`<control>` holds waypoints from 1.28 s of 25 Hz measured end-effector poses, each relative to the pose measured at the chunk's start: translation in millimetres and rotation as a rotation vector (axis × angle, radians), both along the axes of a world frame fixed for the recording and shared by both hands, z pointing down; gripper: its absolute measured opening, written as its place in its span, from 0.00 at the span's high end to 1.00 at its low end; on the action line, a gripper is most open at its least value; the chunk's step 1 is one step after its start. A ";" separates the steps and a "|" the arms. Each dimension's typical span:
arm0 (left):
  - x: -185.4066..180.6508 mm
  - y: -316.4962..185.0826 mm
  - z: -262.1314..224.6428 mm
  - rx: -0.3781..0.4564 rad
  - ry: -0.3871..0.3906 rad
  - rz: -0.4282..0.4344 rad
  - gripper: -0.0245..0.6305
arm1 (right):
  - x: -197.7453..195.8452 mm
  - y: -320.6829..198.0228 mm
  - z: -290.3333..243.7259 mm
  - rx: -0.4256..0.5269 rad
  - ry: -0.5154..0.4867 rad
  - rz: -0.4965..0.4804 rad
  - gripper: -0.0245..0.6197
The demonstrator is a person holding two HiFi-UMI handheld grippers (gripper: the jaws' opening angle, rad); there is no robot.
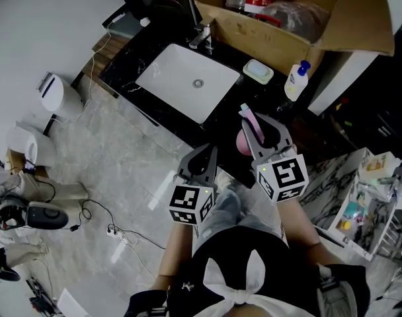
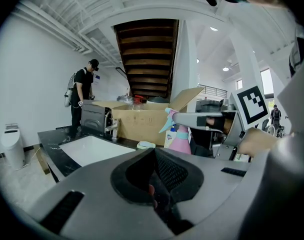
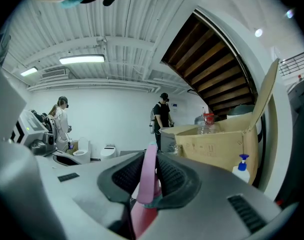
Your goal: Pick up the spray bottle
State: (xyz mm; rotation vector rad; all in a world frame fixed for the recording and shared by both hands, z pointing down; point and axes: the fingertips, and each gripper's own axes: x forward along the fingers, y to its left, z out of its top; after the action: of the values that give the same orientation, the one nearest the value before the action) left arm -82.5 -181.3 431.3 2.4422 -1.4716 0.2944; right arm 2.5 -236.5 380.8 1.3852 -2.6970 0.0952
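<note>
My right gripper [image 1: 255, 132] is shut on the pink spray bottle [image 1: 244, 141] and holds it off the black counter [image 1: 131, 65], near the counter's front edge. In the right gripper view the bottle's pink head [image 3: 148, 176] is pinched between the dark pads [image 3: 175, 179]. The left gripper view shows the same bottle [image 2: 180, 135] with its pale blue nozzle, hanging from the right gripper [image 2: 192, 119]. My left gripper [image 1: 200, 156] hangs lower and to the left, over the floor. Its jaws are together with nothing in them [image 2: 154, 196].
A white sink [image 1: 188, 81] with a faucet [image 1: 202, 38] is set in the counter. Behind it stands an open cardboard box [image 1: 274, 18], with a green soap dish [image 1: 258, 71] and a blue-capped pump bottle [image 1: 296, 80] beside it. A toilet [image 1: 55, 94] stands left. A person [image 2: 82, 96] stands beyond the counter.
</note>
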 end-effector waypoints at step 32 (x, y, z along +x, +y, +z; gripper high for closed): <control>39.1 -9.9 -25.5 0.053 0.003 0.050 0.92 | 23.4 25.0 -53.0 0.083 -0.039 -0.061 0.83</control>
State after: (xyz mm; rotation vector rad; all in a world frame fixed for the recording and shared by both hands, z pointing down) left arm -43.5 -191.2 405.9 2.5230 -1.4372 0.2649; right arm 25.9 -211.4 327.8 1.3347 -2.8021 0.0056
